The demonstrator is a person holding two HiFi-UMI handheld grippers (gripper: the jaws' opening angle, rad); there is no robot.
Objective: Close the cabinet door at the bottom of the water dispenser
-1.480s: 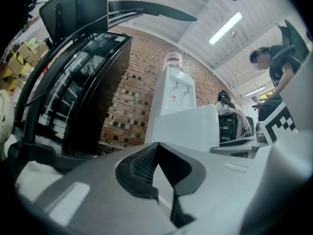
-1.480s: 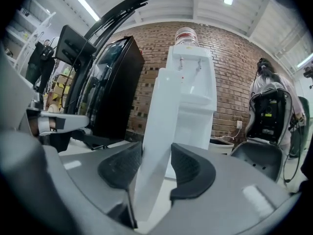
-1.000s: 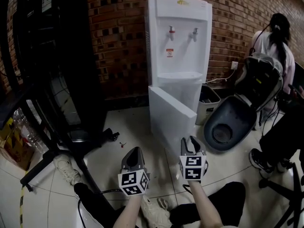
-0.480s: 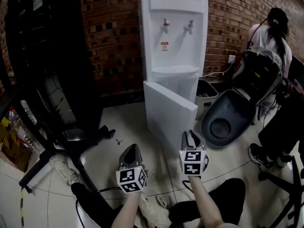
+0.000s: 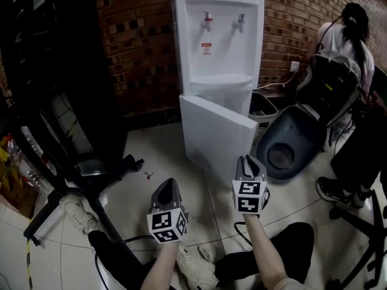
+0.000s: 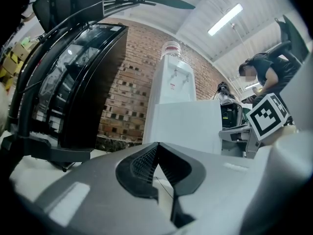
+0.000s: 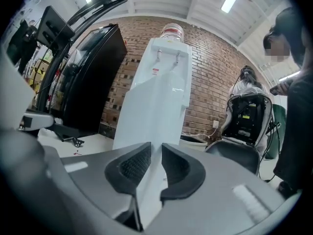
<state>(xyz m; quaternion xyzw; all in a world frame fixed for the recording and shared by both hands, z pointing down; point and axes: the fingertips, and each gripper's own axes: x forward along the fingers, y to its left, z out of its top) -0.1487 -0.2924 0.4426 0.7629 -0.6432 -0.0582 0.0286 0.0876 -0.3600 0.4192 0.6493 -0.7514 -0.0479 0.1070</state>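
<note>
Facing the ajar cabinet door (image 5: pixel 217 139) straight ahead, your right gripper (image 5: pixel 249 162) is nearer, its jaws closing on nothing. Your left gripper (image 5: pixel 166 189) has its jaws clenched, empty.

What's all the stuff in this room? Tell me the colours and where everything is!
water dispenser: one, white, against the wall
cabinet door: one, white, at the dispenser's bottom, swung open
taps: two, the left one red, high on the dispenser's front
brick wall: one, red-brown, behind the dispenser
tall cabinet: one, black, left of the dispenser
bin: one, grey, on the floor right of the dispenser
round shell: one, dark blue-grey, right of the bin
person: one, pale top, far right, back turned
left gripper: one, grey, low centre, jaws together
right gripper: one, grey, just before the door, jaws closing with nothing between them
</note>
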